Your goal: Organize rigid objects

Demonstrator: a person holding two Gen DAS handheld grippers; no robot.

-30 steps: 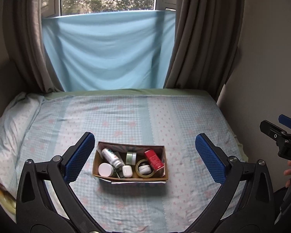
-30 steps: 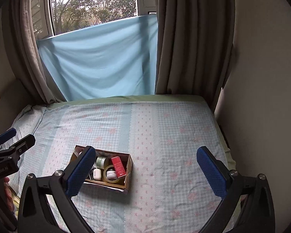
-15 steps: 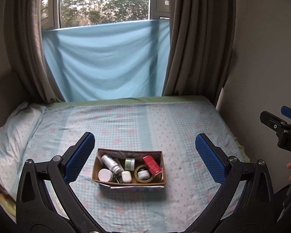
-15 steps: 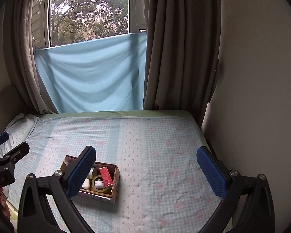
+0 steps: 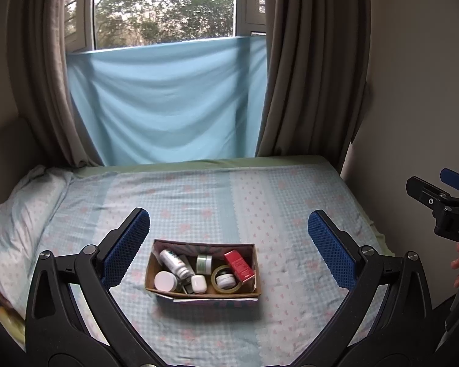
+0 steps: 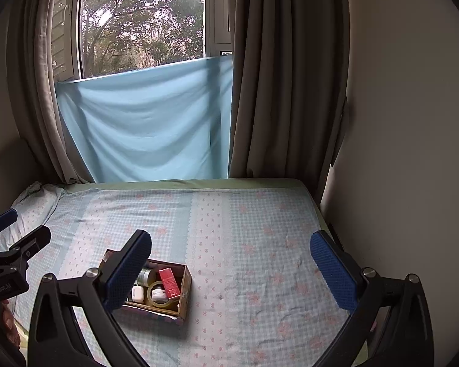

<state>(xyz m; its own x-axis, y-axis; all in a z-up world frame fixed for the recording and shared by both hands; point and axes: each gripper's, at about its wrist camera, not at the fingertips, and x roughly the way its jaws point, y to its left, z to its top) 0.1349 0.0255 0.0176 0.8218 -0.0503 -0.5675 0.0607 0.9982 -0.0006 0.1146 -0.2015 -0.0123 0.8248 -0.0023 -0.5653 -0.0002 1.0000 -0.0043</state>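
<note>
A cardboard box point(image 5: 257, 278) sits on the bed near its front edge; it also shows in the right wrist view point(image 6: 185, 289). Inside lie a white bottle point(image 5: 174, 262), a white-lidded jar point(image 5: 165, 280), a small white case point(image 5: 199, 283), a green jar point(image 5: 204, 263), a tape roll point(image 5: 226, 278) around a small jar, and a red box point(image 5: 239, 265). My left gripper point(image 5: 228, 247) is open and empty, held above and short of the box. My right gripper point(image 6: 231, 267) is open and empty, to the right of the box.
The bed point(image 5: 229, 198) has a blue checked floral sheet. A pillow point(image 5: 24, 208) lies at the left. A blue cloth point(image 5: 168, 101) and grey curtains point(image 5: 315, 61) hang at the window behind. A wall point(image 6: 413, 153) borders the bed on the right.
Both grippers have pulled back and tilted up: the box sits lower and smaller in both views, and more of the window shows. Both stay open and empty.
</note>
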